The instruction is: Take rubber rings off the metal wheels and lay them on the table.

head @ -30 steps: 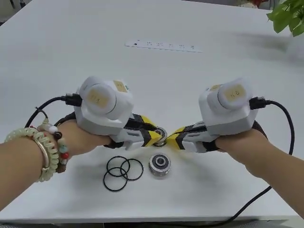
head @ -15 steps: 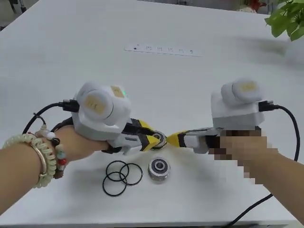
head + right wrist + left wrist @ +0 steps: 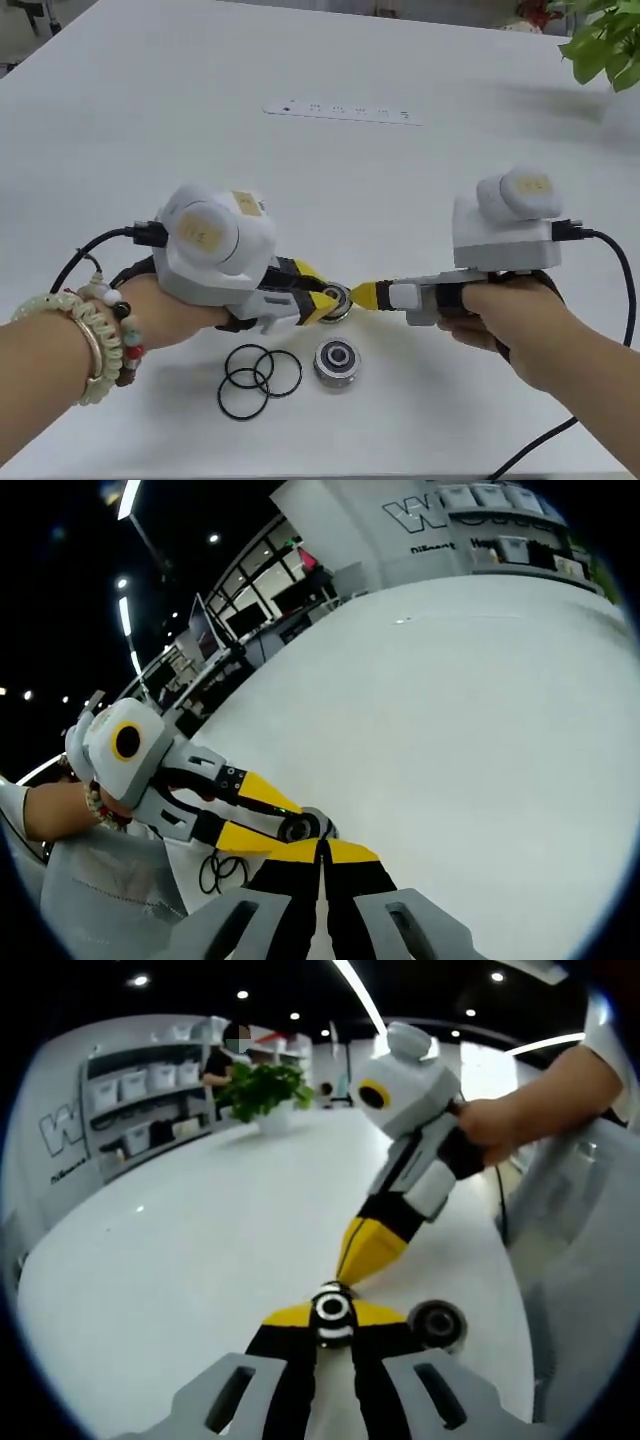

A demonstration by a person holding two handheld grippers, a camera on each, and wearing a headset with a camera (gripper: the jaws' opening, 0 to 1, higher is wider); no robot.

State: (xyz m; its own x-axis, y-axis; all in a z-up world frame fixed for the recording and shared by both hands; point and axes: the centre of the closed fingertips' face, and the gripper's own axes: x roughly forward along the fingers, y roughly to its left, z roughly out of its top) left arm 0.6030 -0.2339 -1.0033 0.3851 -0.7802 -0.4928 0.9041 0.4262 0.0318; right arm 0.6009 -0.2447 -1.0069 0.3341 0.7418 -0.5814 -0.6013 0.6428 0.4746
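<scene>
A metal wheel (image 3: 338,298) is clamped in the jaws of the left gripper (image 3: 322,303), with the right gripper (image 3: 360,294) closed at its edge.

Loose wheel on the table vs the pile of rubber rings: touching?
Apart. The head view shows a thin strip of bare table between the loose wheel and the nearest of the rubber rings.

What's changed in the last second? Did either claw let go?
The right claw swung its rear out to the right, shut tips still at the wheel. Nothing was let go: the left claw stays clamped on that wheel. The three rings and second wheel lie unmoved.
</scene>
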